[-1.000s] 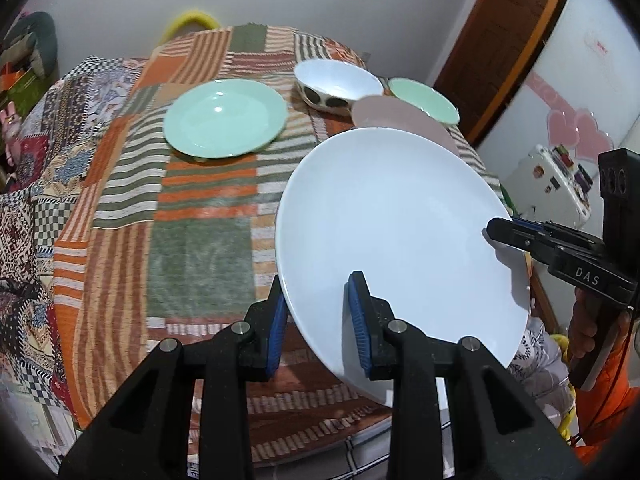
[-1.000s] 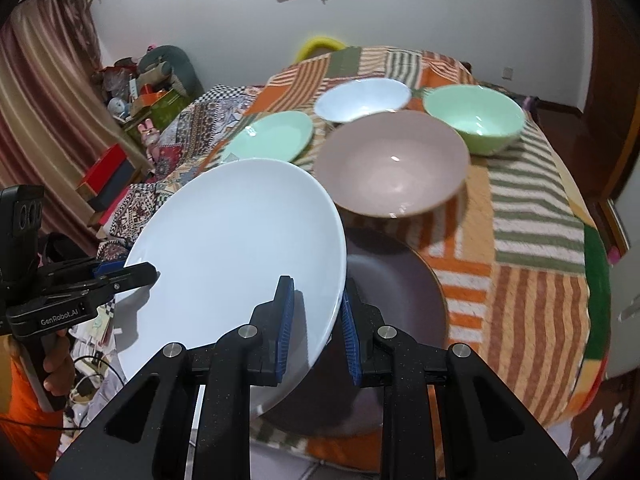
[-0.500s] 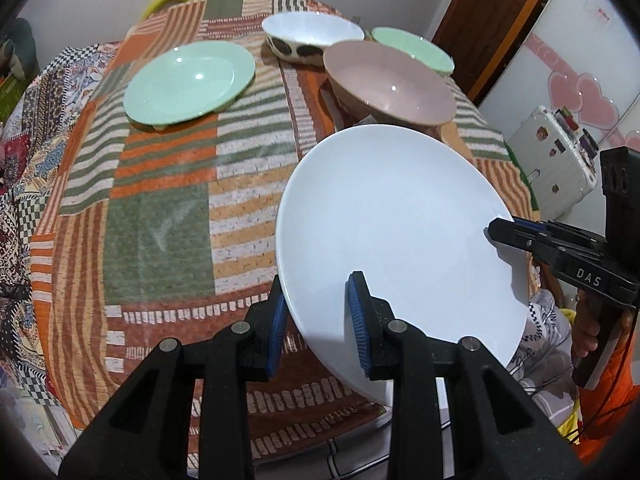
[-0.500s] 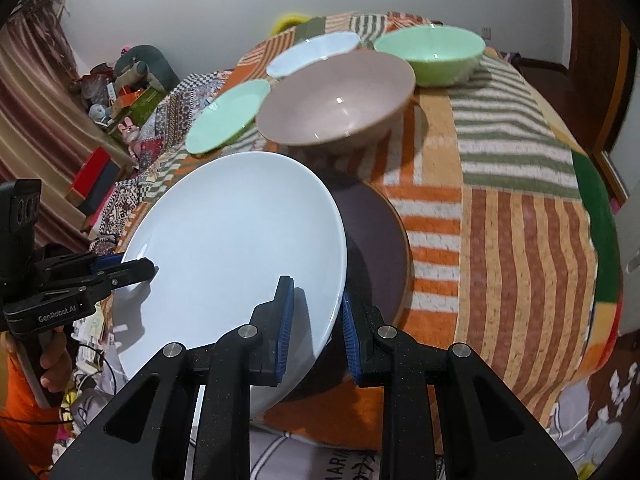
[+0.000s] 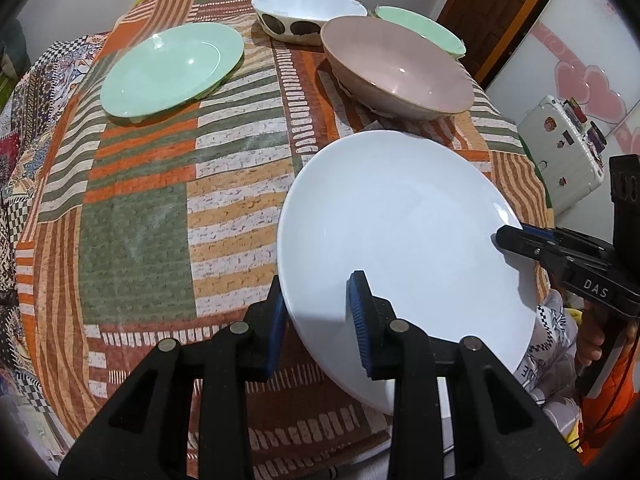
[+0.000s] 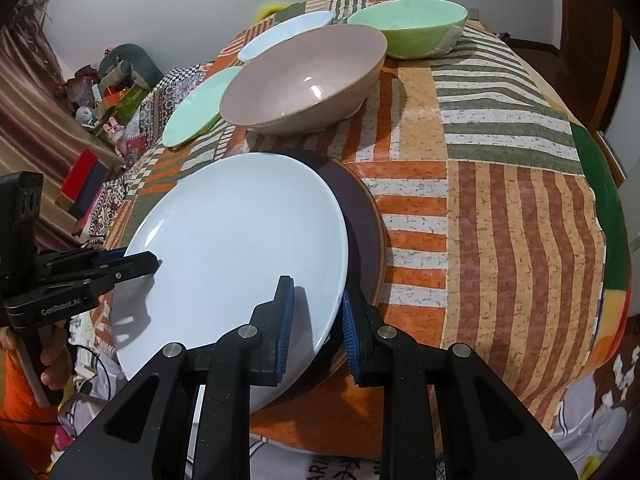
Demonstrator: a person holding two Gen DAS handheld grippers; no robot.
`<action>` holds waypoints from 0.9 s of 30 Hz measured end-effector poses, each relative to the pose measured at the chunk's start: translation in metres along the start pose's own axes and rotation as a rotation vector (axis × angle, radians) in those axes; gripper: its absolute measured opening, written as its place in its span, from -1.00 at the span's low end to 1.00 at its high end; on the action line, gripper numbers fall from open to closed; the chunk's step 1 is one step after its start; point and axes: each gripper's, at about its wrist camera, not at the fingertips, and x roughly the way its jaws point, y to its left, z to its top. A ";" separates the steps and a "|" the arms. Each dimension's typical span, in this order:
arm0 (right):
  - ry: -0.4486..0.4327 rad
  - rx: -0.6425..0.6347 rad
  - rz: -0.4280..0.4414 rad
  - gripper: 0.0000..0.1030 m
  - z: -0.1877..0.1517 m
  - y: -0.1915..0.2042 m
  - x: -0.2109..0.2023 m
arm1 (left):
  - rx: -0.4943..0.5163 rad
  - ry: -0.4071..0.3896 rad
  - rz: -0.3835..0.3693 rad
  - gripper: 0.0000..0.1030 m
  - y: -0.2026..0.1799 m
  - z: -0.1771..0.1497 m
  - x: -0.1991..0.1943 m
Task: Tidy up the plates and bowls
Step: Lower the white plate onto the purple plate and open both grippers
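A large white plate (image 5: 400, 232) (image 6: 240, 240) hangs tilted just above the table's near edge, held by both grippers. My left gripper (image 5: 316, 306) is shut on its near left rim and shows at the left of the right wrist view (image 6: 138, 262). My right gripper (image 6: 316, 314) is shut on the opposite rim and shows at the right of the left wrist view (image 5: 508, 240). Under the white plate lies a dark brown plate (image 6: 362, 232). Further back stand a pink bowl (image 5: 400, 68), a green bowl (image 6: 412, 28), a spotted white bowl (image 5: 308, 12) and a green plate (image 5: 172, 68).
A striped patchwork cloth (image 5: 140, 220) covers the round table. A white sticker-covered case (image 5: 560, 160) and a wooden door stand beyond the right edge. Boxes and toys (image 6: 100, 92) crowd the floor on the left. Hands in orange sleeves (image 6: 24, 412) hold the gripper handles.
Both grippers have come down and forward with the white plate, which now hangs low over the dark brown plate. The bowls look closer in both views.
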 end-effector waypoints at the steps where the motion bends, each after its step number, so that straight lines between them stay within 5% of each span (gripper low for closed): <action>1: 0.000 -0.001 -0.003 -0.59 0.001 0.002 0.001 | 0.001 0.001 0.001 -0.39 0.000 0.001 0.001; 27: 0.019 -0.005 -0.042 -0.59 0.017 0.002 0.002 | 0.028 0.023 -0.013 -0.23 -0.012 0.009 0.017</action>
